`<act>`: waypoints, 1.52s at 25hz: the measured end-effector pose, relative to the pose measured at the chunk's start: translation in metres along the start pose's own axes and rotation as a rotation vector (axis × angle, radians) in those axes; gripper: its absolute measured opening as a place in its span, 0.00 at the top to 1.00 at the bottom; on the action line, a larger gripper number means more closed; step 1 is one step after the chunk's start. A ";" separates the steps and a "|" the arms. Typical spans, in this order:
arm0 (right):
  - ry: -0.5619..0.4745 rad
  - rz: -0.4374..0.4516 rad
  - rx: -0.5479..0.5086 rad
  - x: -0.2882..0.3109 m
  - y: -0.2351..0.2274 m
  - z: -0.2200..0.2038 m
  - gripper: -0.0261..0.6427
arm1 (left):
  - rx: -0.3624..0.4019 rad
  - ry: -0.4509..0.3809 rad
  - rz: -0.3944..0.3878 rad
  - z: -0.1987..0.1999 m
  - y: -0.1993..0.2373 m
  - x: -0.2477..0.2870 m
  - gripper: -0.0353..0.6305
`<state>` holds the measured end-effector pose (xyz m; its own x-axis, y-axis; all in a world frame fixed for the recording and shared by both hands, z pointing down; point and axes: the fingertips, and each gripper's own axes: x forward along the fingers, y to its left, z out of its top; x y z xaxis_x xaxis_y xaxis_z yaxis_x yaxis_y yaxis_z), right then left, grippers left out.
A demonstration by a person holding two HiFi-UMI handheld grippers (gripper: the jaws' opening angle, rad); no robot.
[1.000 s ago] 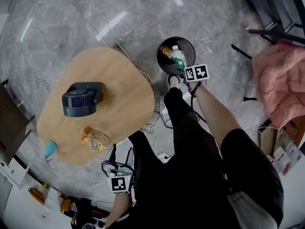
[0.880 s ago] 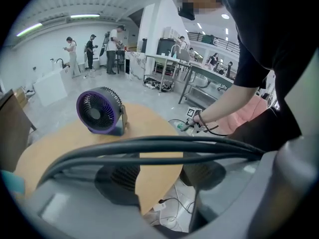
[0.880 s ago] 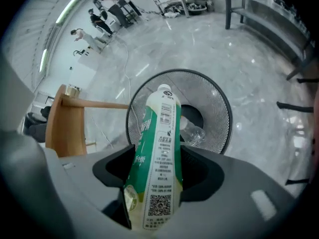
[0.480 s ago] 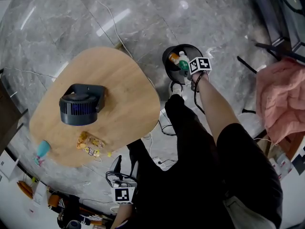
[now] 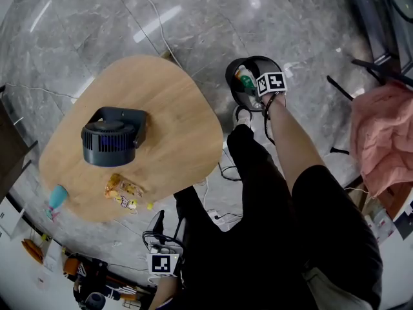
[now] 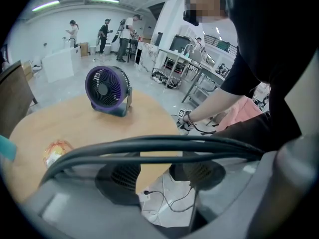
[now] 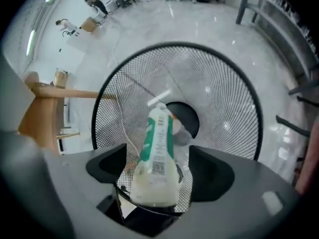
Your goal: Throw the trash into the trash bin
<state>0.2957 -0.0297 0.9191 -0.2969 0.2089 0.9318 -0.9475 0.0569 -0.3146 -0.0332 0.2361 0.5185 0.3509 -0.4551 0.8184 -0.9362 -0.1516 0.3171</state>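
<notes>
There, the right tongs (image 7: 157, 172), jaws just opened wide with the white-and-green bottle (image 7: 157, 148) loose between them, hung over the black mesh trash bin (image 7: 227, 108) on the floor (image 5: 97, 18), the bottle pointing neck-first into it, while the left tongs (image 6: 159, 176) gaped empty beside the tabletop (image 6: 75, 126).

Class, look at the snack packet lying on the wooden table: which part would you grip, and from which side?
Grip the snack packet across its narrow middle, coming down from above. It lies flat and long on the table, so a sideways approach would likely just push it; its crinkled body should give the jaws something to pinch.
</notes>
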 end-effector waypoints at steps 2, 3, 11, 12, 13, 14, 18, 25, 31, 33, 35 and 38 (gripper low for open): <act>-0.070 -0.037 -0.072 -0.015 0.003 0.007 0.29 | 0.002 -0.009 -0.015 -0.001 -0.003 -0.001 0.54; -0.111 -0.053 -0.118 -0.026 0.006 0.010 0.28 | 0.006 -0.015 -0.025 0.001 -0.006 -0.002 0.54; -0.497 -0.228 -0.673 -0.155 0.094 -0.006 0.28 | 0.060 -0.056 -0.040 -0.004 0.000 -0.025 0.54; -0.551 -0.218 -0.701 -0.174 0.113 -0.014 0.28 | 0.067 -0.064 -0.033 -0.004 0.003 -0.030 0.54; -0.602 -0.196 -0.718 -0.192 0.134 -0.023 0.28 | 0.072 -0.074 -0.024 -0.004 0.006 -0.035 0.54; -0.647 -0.168 -0.732 -0.209 0.155 -0.034 0.28 | 0.074 -0.085 -0.013 -0.004 0.009 -0.041 0.54; -0.737 -0.056 -0.824 -0.251 0.239 -0.085 0.28 | 0.081 -0.126 0.065 -0.016 0.027 -0.061 0.54; -0.694 0.169 -1.002 -0.252 0.373 -0.169 0.28 | 0.035 -0.163 0.192 -0.058 0.068 -0.113 0.54; -0.556 0.350 -1.085 -0.214 0.468 -0.242 0.28 | -0.065 -0.205 0.279 -0.097 0.098 -0.145 0.54; -0.503 0.393 -1.107 -0.195 0.498 -0.267 0.28 | -0.089 -0.218 0.292 -0.111 0.107 -0.155 0.54; -0.444 0.417 -1.124 -0.172 0.520 -0.293 0.28 | -0.107 -0.230 0.305 -0.125 0.116 -0.166 0.54; -0.295 0.417 -1.082 -0.124 0.532 -0.330 0.30 | -0.152 -0.237 0.314 -0.148 0.131 -0.178 0.54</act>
<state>-0.1323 0.2964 0.5762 -0.7073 0.1823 0.6830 -0.2223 0.8598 -0.4597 -0.2151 0.4271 0.4848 0.0180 -0.6507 0.7591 -0.9770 0.1499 0.1516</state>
